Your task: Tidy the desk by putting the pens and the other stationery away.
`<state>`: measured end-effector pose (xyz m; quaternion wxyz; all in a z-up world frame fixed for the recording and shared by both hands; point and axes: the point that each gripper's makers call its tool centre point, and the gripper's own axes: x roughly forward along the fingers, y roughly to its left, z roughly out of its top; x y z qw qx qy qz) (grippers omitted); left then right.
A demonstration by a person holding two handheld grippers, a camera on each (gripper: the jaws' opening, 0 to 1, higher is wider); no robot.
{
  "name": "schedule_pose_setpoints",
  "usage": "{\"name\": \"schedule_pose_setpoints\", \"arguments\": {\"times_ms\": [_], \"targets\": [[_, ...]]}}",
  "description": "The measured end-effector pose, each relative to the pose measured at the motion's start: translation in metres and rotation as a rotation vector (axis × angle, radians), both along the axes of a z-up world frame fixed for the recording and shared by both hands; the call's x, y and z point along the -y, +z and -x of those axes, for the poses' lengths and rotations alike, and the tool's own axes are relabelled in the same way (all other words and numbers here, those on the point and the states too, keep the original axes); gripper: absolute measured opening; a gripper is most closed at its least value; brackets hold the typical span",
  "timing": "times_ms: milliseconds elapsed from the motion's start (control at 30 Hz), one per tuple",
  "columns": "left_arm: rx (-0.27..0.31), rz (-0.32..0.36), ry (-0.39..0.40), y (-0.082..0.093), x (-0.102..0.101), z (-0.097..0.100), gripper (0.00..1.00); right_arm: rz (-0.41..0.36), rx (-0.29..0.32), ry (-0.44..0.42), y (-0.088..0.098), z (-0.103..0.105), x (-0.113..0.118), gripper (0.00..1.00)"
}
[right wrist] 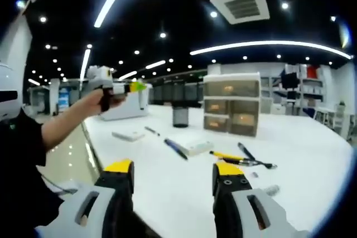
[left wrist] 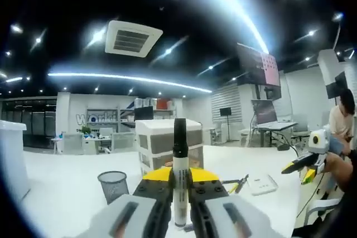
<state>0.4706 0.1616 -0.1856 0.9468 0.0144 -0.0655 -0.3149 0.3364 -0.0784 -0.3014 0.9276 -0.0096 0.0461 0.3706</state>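
Pinching an upright marker point(left wrist: 179, 171) between left gripper point(left wrist: 179, 193) jaws, bottom center; right gripper point(right wrist: 174, 179) spread wide, bottom center.

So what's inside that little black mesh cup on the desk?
The mesh pen cup stands near the drawer unit. Nothing pokes above its rim, but both views are too low to look inside, so its contents stay unseen.

The marker's point(left wrist: 179, 176) lower end is hidden between the left gripper's point(left wrist: 179, 196) jaws. Small stationery near the desk's point(right wrist: 312, 154) right edge stays too blurred to identify.
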Motion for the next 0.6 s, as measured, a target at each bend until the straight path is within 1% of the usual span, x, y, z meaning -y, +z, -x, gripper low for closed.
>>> {"name": "schedule_pose_setpoints", "arguments": {"times_ms": [100, 167, 333, 433, 533, 600], "targets": [[0.013, -0.009, 0.002, 0.007, 0.001, -0.009, 0.10, -0.001, 0.002, -0.006, 0.001, 0.001, 0.002, 0.53], [0.011, -0.010, 0.004, 0.011, 0.001, -0.015, 0.10, -0.002, 0.001, -0.009, 0.001, 0.001, 0.004, 0.53], [0.008, 0.012, 0.021, 0.023, -0.003, -0.035, 0.10, 0.007, -0.010, -0.012, -0.003, 0.002, 0.006, 0.53], [-0.011, 0.034, 0.021, 0.027, -0.002, -0.045, 0.10, 0.008, -0.012, -0.015, -0.003, 0.003, 0.008, 0.53], [-0.008, -0.013, 0.034, 0.025, 0.003, -0.055, 0.10, 0.007, -0.013, -0.019, -0.003, 0.003, 0.010, 0.53], [-0.006, -0.014, 0.035, 0.026, 0.004, -0.060, 0.10, 0.010, -0.015, -0.021, -0.004, 0.002, 0.011, 0.53]]}}
